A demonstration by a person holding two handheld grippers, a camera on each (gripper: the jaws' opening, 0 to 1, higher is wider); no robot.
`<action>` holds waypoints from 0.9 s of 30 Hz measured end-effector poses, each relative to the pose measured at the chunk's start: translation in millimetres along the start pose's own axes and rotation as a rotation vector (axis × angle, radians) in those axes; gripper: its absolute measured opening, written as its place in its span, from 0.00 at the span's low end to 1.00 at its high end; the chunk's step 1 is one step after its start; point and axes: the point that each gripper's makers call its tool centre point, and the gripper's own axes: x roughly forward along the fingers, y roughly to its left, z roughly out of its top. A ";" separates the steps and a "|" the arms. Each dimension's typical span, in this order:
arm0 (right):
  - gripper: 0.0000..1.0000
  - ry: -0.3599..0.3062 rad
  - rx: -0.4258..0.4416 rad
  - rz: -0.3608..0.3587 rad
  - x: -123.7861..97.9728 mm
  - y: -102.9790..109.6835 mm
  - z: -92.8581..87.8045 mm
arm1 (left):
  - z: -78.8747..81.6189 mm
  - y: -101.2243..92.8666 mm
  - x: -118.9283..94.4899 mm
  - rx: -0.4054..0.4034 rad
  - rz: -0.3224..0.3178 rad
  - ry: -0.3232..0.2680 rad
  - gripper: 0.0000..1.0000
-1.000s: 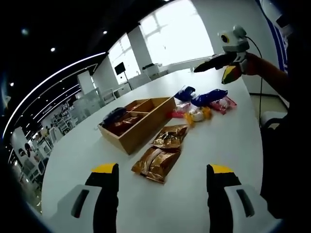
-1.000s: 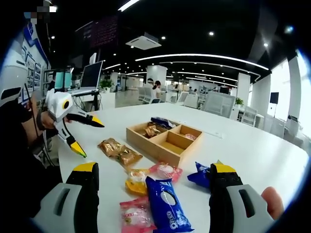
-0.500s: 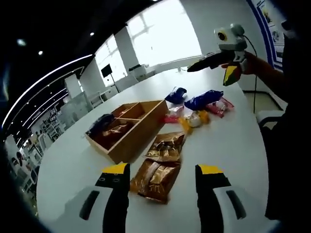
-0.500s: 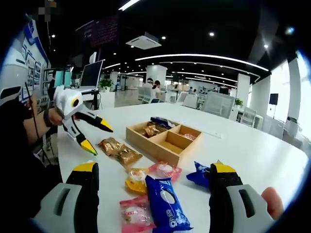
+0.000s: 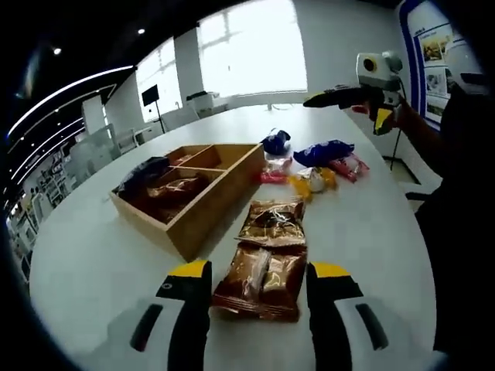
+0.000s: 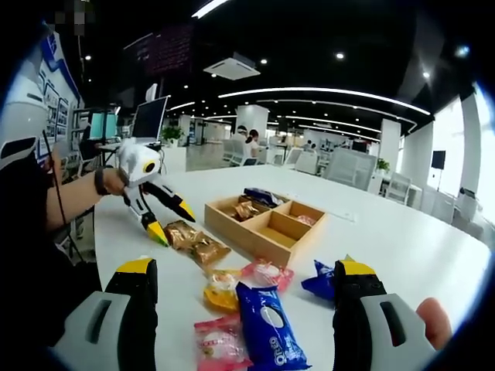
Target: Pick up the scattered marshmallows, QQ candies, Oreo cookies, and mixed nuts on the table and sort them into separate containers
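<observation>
Two brown nut packets lie on the white table, the nearer one (image 5: 261,272) between the open jaws of my left gripper (image 5: 261,270), the other (image 5: 272,222) just beyond it. In the right gripper view that left gripper (image 6: 173,224) hovers open over the same brown packets (image 6: 193,241). My right gripper (image 6: 246,267) stands open above a blue Oreo pack (image 6: 271,325), a pink marshmallow packet (image 6: 220,344), a yellow candy packet (image 6: 220,290) and a small blue packet (image 6: 321,284). It shows raised and open as the right gripper (image 5: 360,100) over the snack pile (image 5: 313,166).
A divided wooden box (image 5: 224,193) sits left of the packets, with brown and blue packs in its compartments. The same box (image 6: 263,232) lies beyond the snack pile. A person's arm (image 6: 73,197) holds the left gripper. Office desks and monitors stand behind the table.
My left gripper has come forward and down, so the near brown packet now lies between its jaws. The right gripper has stayed in place.
</observation>
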 end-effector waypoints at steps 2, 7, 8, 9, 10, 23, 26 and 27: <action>0.90 0.016 0.000 -0.012 1.1 -3.8 -4.0 | 0.2 -6.1 2.9 -0.033 -0.031 0.002 0.45; 0.90 0.030 -0.005 -0.012 4.0 -3.6 -7.1 | -1.5 -7.8 3.7 -0.094 -0.037 0.014 0.44; 0.90 0.031 -0.008 -0.012 4.4 -3.4 -7.3 | -3.0 -9.3 3.9 -0.134 -0.043 0.023 0.43; 0.90 0.031 -0.011 -0.012 4.7 -3.1 -7.2 | -1.7 -8.2 4.0 -0.111 -0.042 0.017 0.43; 0.90 0.032 -0.013 -0.011 5.0 -2.7 -6.9 | -2.2 -4.1 5.2 -0.112 -0.045 0.020 0.43; 0.90 0.033 -0.021 -0.023 2.8 -3.5 -6.0 | 4.5 -13.9 8.6 -0.142 -0.013 0.025 0.31; 0.90 0.031 -0.022 -0.022 2.5 -3.1 -5.4 | 6.9 -14.1 8.2 -0.140 -0.004 0.004 0.29; 0.90 0.031 -0.022 -0.023 2.5 -3.2 -5.4 | 7.5 -14.3 7.7 -0.131 -0.001 -0.001 0.29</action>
